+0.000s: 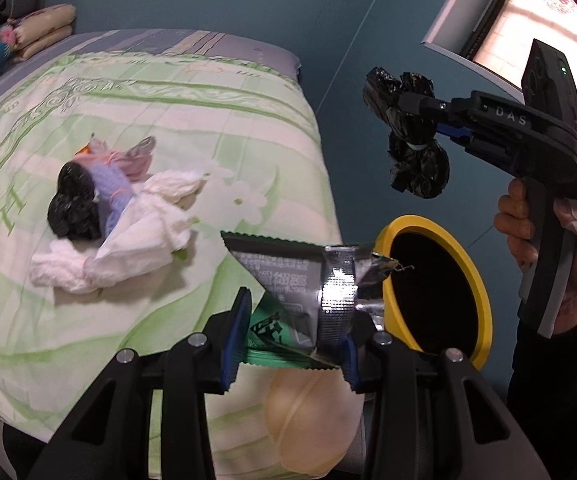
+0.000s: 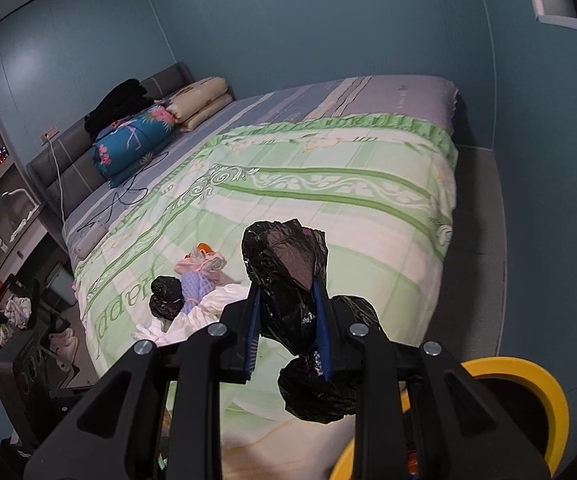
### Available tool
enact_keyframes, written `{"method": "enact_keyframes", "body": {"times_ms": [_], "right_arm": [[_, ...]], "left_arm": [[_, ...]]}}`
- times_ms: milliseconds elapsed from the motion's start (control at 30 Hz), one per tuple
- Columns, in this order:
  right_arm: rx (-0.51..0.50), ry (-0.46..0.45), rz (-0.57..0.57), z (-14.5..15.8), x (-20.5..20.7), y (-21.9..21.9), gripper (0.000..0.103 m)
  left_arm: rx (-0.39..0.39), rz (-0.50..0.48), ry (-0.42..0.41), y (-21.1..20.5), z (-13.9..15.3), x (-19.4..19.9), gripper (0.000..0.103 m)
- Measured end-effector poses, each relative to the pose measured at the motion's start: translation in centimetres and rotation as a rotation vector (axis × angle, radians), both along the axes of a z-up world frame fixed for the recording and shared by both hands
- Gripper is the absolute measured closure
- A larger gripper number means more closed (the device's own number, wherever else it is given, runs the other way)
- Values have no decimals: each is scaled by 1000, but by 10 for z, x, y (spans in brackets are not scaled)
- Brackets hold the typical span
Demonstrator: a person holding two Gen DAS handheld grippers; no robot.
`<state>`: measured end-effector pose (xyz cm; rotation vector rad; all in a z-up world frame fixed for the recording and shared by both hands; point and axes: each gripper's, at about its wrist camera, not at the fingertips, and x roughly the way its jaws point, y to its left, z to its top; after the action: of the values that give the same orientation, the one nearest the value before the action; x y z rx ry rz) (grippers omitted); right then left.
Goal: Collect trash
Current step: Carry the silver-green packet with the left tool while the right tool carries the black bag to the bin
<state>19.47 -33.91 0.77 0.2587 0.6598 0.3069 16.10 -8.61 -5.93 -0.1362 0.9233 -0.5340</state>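
My left gripper [image 1: 294, 316] is shut on a silver and green foil snack wrapper [image 1: 288, 280], held just left of the yellow-rimmed bin [image 1: 476, 280] beside the bed. My right gripper [image 2: 286, 300] is shut on a knotted black plastic bag [image 2: 288, 264]; in the left wrist view the same black plastic bag [image 1: 404, 128] hangs in the air above the bin, with a hand on the right gripper [image 1: 408, 104] handle. The bin's rim [image 2: 544, 384] shows at the lower right of the right wrist view. A pile of trash [image 1: 108, 216] lies on the bed: black bag, purple netting, white tissues.
The bed with its green and white quilt [image 2: 328, 200] fills the middle. Folded pillows and bedding [image 2: 160, 128] sit at the headboard with cables trailing. Shelves and clutter [image 2: 4, 208] stand at the left. Grey floor [image 2: 484, 240] runs between bed and blue wall.
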Motion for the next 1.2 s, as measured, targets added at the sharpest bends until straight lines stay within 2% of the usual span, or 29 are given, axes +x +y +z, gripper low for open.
{"method": "enact_keyframes", "body": {"times_ms": [667,1200], "right_arm": [[0,-56,-281,14,-97,-97,80],[6,-70,-408,15,-128,-140,79]], "left_arm": [[-31,-171,-59,-93,34,-8,66],[45,-293,-11,-174,-3,-10,66]]}}
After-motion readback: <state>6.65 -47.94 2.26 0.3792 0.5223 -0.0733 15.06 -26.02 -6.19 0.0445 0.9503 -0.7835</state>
